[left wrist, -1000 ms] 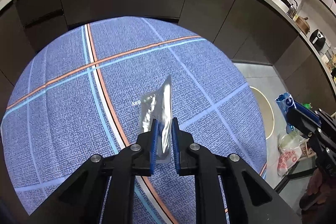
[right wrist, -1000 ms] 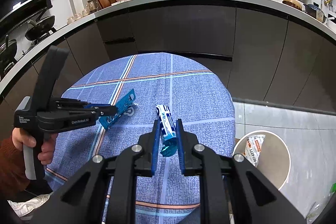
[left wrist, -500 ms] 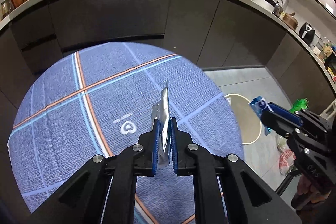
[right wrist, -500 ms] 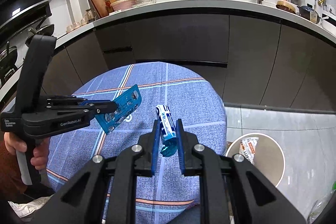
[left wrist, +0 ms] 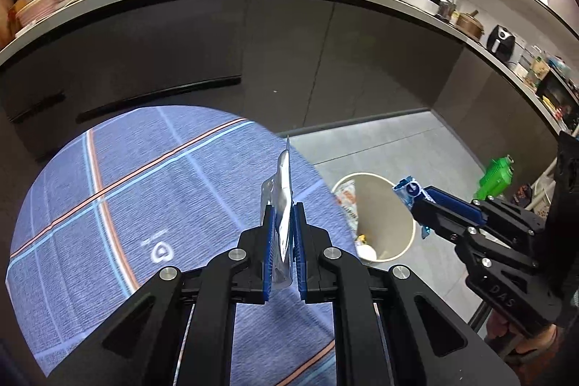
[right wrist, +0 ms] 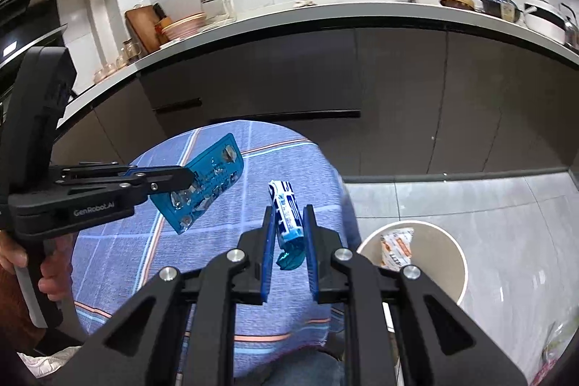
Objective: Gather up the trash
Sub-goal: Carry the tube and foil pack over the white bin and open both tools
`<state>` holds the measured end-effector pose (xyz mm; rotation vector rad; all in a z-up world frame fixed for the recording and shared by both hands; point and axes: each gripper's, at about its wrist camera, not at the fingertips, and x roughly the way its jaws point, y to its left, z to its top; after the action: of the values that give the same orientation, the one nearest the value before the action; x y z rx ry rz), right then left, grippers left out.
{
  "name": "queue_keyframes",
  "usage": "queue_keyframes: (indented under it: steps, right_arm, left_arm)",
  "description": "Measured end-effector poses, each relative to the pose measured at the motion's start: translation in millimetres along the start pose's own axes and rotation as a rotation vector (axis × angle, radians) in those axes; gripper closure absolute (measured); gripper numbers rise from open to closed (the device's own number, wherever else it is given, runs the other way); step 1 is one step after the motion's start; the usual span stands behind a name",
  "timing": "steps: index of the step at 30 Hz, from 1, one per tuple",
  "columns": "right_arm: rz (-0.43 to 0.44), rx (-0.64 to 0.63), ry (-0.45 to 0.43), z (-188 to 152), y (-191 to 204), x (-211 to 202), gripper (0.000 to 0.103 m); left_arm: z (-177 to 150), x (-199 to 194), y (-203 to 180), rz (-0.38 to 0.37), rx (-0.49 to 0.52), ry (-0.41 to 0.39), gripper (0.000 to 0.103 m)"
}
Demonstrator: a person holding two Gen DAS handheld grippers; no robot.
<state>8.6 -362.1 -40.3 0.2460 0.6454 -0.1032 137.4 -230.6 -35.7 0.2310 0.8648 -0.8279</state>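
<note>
**Both grippers loaded with trash, bin right there on the floor**

So the left gripper (left wrist: 282,234) has its fingers clamped on a flat blister pack (left wrist: 281,201). From the left wrist view you only get it edge-on: a thin silvery, see-through sliver standing up between the blue pads. The right wrist view shows its face much better (right wrist: 204,181): blue backing card with rounded corners, crinkly clear plastic pockets across it, tilted diagonally and hanging in the air above the tabletop (right wrist: 224,277), which has a blue woven cloth with orange and pale blue stripes.

The right gripper (right wrist: 287,236) is clenched on a small wrapper (right wrist: 286,210), white and blue with printing on it, rolled or crumpled into a tube shape, with a teal twisted end poking out below the pads. It sits upright between the fingers. In the left wrist view the same wrapper (left wrist: 409,190) is at the tip of the right gripper, lined up with the far rim of the trash bin (left wrist: 405,234).

The bin is a round beige one on the grey tile floor just beside the table. Inside there's already an orange and white packet (right wrist: 396,246) leaning against the wall, plus some small bits at the bottom I can't make out.

A hand (right wrist: 50,277) grips the left gripper's handle at the left edge.
</note>
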Motion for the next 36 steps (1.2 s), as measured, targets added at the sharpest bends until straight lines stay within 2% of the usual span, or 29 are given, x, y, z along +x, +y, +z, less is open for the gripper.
queue_keyframes:
  steps: [18, 36]
  right_arm:
    - [-0.093, 0.17, 0.023, -31.4, -87.2, -1.6, 0.086]
    - [-0.152, 0.292, 0.14, -70.0, -147.6, 42.5, 0.085]
  left_arm:
    - [24.1, 44.1, -66.1, -0.097, 0.092, 0.046, 0.094]
    - [33.2, 119.7, -121.6, -0.187, 0.16, 0.148, 0.093]
